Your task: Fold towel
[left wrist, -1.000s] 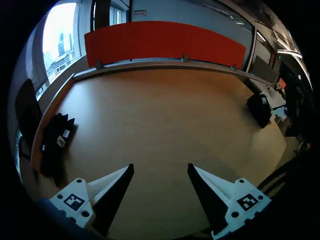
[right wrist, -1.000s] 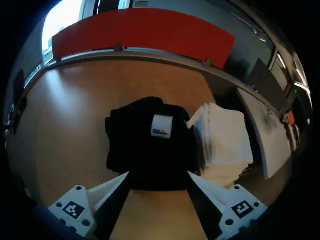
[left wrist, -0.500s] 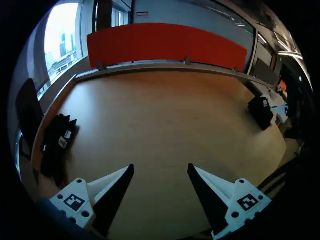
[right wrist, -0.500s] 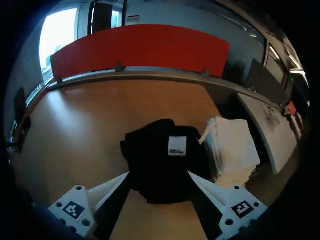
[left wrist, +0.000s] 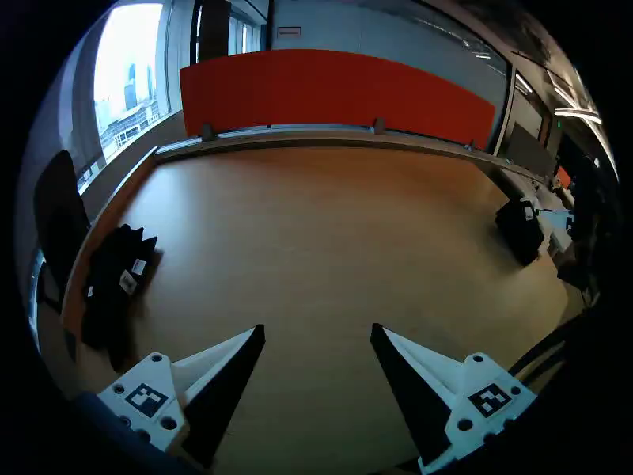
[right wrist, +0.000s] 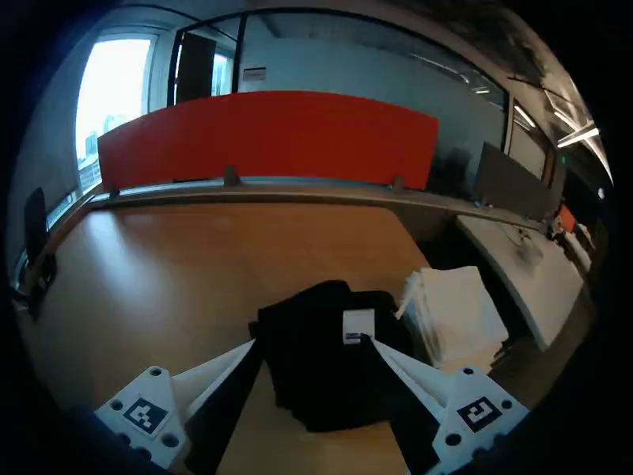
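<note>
On the wooden bench point(right wrist: 182, 253), near its right edge, a folded black towel point(right wrist: 316, 372) lies with a small white label point(right wrist: 358, 325) on top, and a stack of white towels point(right wrist: 457, 315) sits just beside it on the right. In the right gripper view the right tongs point(right wrist: 313, 342) stand wide open with the black towel lying between and below the two fingers; neither finger visibly presses on it, and I cannot tell whether they touch the cloth. In the left gripper view the left tongs point(left wrist: 316, 328) are spread just as wide over bare wood, holding nothing. Another dark pile with white tags point(left wrist: 111, 277) rests near the bench's left edge, well apart from these tongs. A red partition point(left wrist: 332, 91) runs along the far side of the bench.
</note>
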`<act>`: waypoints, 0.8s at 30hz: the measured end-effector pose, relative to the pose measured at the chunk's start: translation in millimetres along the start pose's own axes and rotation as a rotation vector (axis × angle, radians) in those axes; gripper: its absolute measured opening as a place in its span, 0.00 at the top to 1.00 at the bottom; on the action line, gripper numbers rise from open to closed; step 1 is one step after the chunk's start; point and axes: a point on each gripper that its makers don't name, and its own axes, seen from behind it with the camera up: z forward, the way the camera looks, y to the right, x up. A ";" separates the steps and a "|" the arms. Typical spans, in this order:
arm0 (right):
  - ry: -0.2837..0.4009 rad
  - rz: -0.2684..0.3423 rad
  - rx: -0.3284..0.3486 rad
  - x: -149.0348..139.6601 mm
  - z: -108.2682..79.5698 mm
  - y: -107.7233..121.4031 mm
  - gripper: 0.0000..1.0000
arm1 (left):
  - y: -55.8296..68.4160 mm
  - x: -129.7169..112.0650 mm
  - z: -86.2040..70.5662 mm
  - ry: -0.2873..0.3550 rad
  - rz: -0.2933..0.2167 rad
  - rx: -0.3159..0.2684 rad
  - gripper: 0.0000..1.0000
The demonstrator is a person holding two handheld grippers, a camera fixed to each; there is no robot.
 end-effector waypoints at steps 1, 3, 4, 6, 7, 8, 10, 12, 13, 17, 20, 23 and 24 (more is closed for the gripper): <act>0.009 0.002 -0.003 1.6 0.1 -0.6 0.08 | -0.8 0.9 0.3 0.002 -0.001 0.001 0.00; 0.027 0.007 -0.007 5.1 0.4 -1.9 0.08 | -2.3 2.7 0.9 0.007 -0.002 0.005 0.00; 0.034 0.010 -0.008 6.7 0.5 -2.6 0.08 | -2.9 3.6 1.3 0.009 -0.002 0.006 0.00; 0.051 0.017 -0.008 10.1 0.8 -4.3 0.08 | -4.3 5.8 2.1 0.015 -0.004 0.009 0.00; 0.059 0.019 -0.007 11.8 1.1 -5.4 0.08 | -5.2 7.1 2.5 0.018 -0.005 0.011 0.00; 0.067 0.022 -0.005 13.6 1.3 -6.4 0.08 | -6.0 8.3 2.8 0.021 -0.006 0.012 0.00; 0.089 0.026 -0.001 18.5 1.1 -8.7 0.08 | -8.5 12.3 3.3 0.034 -0.011 0.017 0.00; 0.112 0.032 0.003 24.1 0.3 -10.8 0.08 | -11.1 17.2 3.8 0.049 -0.018 0.021 0.00; 0.123 0.035 0.003 27.1 -0.2 -11.7 0.08 | -12.3 20.1 4.0 0.058 -0.022 0.023 0.00; 0.173 0.049 0.008 40.2 -3.3 -15.0 0.08 | -18.3 33.8 5.2 0.103 -0.041 0.032 0.00; 0.211 0.057 0.011 49.3 -6.2 -17.6 0.08 | -24.1 45.8 5.4 0.145 -0.056 0.042 0.00; 0.231 0.067 0.011 54.7 -8.2 -20.0 0.08 | -30.4 57.0 5.2 0.187 -0.073 0.055 0.00; 0.236 0.069 0.011 56.1 -8.7 -21.2 0.08 | -32.8 60.9 5.2 0.202 -0.079 0.059 0.00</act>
